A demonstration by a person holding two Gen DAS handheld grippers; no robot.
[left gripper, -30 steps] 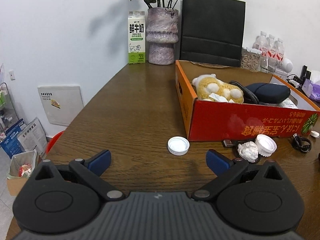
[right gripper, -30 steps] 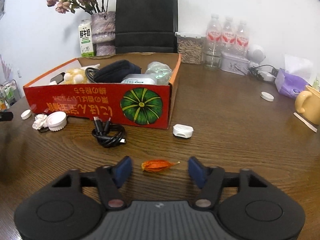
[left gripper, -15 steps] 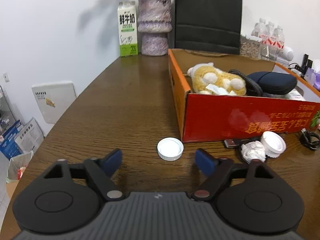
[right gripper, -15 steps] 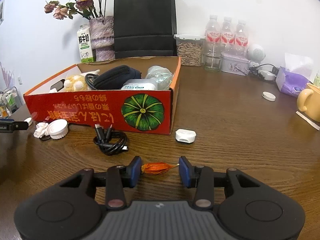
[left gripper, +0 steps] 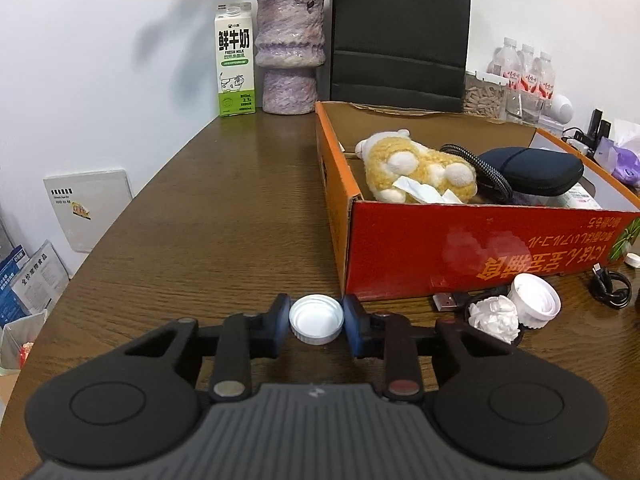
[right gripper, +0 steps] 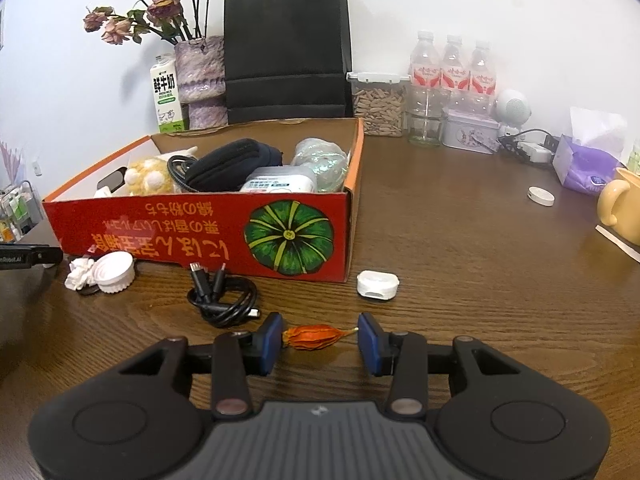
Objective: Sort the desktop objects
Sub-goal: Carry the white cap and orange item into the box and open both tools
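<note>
My left gripper is shut on a white bottle cap that rests on the wooden table, just left of the red cardboard box's near corner. My right gripper is partly closed around an orange dried husk: the left pad touches its end, the right pad stands just off its stem tip. The box holds a plush toy, a dark pouch and packets. A white ribbed lid, a crumpled tissue, a black cable coil and a white earbud case lie along the box's front.
A milk carton, a vase, a black paper bag, water bottles and a snack jar stand at the back. A yellow mug, tissue pack and small white disc sit at the right. The table's left edge drops to the floor.
Both grippers moved forward and closed. The left fingers closed onto the white cap. The right fingers narrowed around the orange husk.
</note>
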